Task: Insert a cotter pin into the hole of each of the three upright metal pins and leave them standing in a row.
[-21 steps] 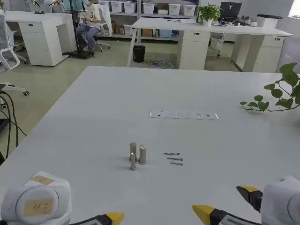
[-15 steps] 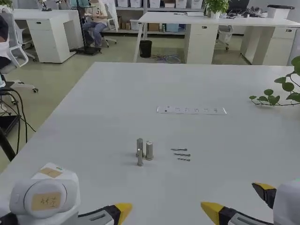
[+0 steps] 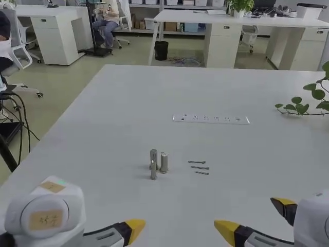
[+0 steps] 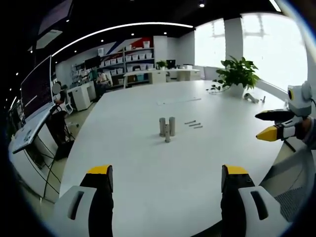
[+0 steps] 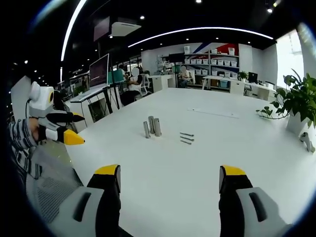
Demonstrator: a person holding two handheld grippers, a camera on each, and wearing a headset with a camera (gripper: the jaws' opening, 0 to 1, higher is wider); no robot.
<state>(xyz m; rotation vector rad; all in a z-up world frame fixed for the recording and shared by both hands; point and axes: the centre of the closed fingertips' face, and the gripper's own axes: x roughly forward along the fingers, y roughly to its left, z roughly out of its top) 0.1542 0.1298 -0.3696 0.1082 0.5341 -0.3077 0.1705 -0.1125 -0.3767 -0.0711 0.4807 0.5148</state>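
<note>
Open table (image 3: 103, 154) before the metal pins (image 3: 163, 162); cotter pins (image 3: 199, 168) lie close on their right

The table (image 3: 231, 154) is looked down on from above by the head view, facing fwd. It is seen low from the near edge by both gripper views. The metal pins (image 3: 157, 163), well ahead, are shared by all 3 views.

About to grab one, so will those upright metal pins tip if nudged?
The metal pins look tall and narrow, so a side nudge would probably topple one. They stand clustered, so one falling might knock its neighbours.
</note>
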